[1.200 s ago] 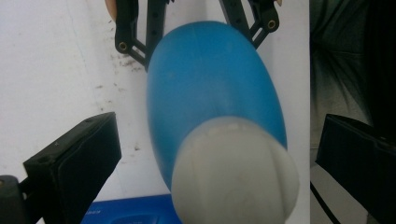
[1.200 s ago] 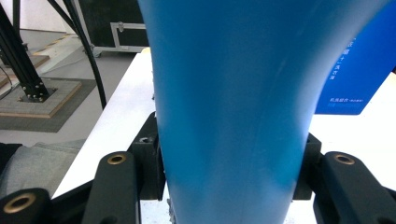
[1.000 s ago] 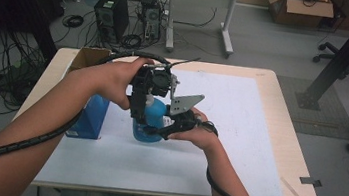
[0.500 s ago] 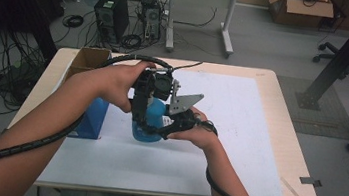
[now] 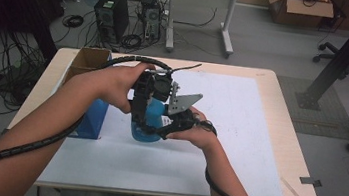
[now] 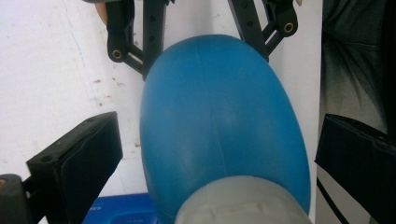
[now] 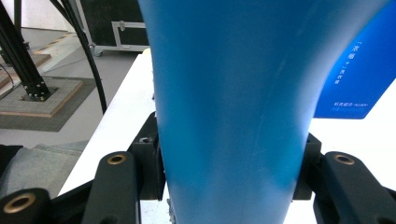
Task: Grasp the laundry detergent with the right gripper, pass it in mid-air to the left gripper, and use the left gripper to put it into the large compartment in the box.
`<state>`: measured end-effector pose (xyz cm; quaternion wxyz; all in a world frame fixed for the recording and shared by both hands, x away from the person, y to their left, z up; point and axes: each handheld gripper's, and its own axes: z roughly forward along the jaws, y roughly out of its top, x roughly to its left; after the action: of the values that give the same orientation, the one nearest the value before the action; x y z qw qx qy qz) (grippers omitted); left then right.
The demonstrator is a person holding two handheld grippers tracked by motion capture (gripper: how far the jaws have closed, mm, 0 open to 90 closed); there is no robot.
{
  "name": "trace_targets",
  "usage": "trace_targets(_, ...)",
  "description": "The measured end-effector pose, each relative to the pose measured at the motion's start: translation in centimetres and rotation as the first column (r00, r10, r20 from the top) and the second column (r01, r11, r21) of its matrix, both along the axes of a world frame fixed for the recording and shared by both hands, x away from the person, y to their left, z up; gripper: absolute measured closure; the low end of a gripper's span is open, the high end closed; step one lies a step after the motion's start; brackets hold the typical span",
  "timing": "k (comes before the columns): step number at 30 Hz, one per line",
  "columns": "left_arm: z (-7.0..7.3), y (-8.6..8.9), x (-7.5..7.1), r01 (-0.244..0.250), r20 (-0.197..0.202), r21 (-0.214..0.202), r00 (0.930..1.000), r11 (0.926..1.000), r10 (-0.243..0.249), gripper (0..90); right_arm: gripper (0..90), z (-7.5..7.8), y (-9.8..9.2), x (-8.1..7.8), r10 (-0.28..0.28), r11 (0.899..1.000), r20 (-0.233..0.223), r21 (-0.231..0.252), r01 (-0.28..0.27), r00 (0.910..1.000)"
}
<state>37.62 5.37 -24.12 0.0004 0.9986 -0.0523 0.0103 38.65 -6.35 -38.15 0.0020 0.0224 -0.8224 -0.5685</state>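
1. While the right gripper (image 5: 158, 131) clamps its jaws on the lower body of the blue bottle (image 5: 147, 122), that bottle stands upright on the white mat (image 5: 240, 116) covering the table (image 5: 286, 117), just right of a blue box (image 5: 93, 118).
2. Above the bottle, the left gripper (image 5: 150, 92) points down over its grey cap (image 6: 243, 207), jaws apart on either side and not touching.
3. Judging by this, the step in hand is steadying the bottle so the cap can be gripped.
4. Next, the left jaws would need to close squarely on the cap, probably to twist it, while the right grip holds firm.
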Motion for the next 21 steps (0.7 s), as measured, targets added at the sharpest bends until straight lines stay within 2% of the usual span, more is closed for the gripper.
trace_targets(9,-0.13,-0.29,-0.01,0.003,0.023,0.023,0.9997,0.9997,-0.003,7.4,45.5,0.02,0.13,-0.03,0.001,1.000,-0.001,0.003,-0.001,1.0000)
trace_targets(21,0.04,-0.46,-0.15,0.006,0.042,0.031,0.9991,0.9995,-0.008,16.1,45.5,0.09,-0.03,-0.06,-0.005,1.000,-0.007,0.005,0.005,1.0000)
